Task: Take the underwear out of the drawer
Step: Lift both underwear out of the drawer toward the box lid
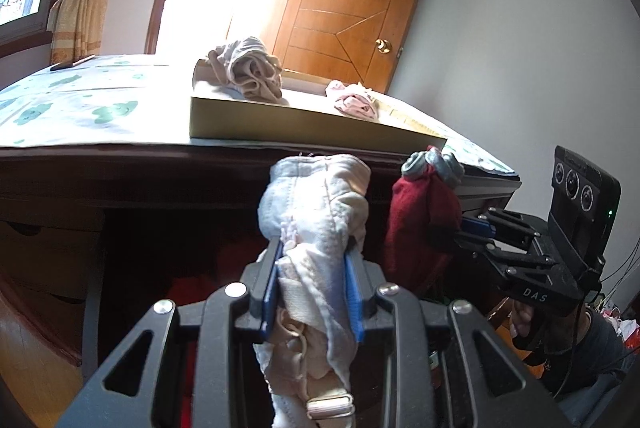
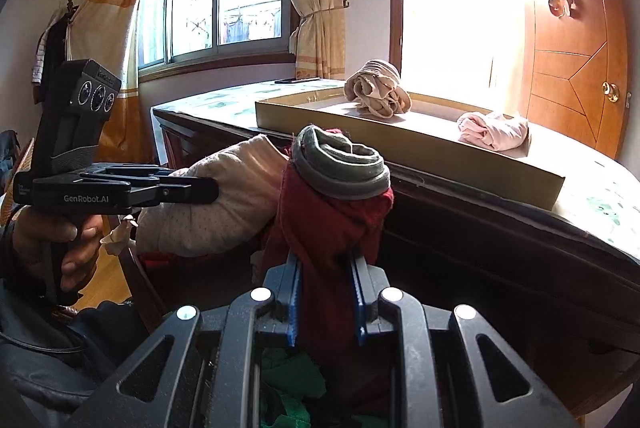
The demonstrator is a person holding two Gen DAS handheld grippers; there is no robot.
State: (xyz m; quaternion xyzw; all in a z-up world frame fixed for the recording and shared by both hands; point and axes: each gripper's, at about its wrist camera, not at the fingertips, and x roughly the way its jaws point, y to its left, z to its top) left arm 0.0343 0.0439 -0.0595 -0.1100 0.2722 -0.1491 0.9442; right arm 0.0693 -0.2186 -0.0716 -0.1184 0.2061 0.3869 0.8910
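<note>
dark wood table (image 1: 120, 164) w/ patterned cloth spans the far side; shallow cardboard tray (image 1: 304, 122) sits on top near its front edge, holding a beige bundle (image 1: 248, 68) at left and a pink bundle (image 1: 354, 100) at right, apart. below the table edge, left gripper (image 1: 314, 268) is clamped on pale white/pink underwear (image 1: 316, 204), long axis running up & away along the fingers. just right of it, right gripper (image 2: 326, 276) is clamped on red underwear w/ grey waistband (image 2: 340, 196), upright, band end on top.
</note>
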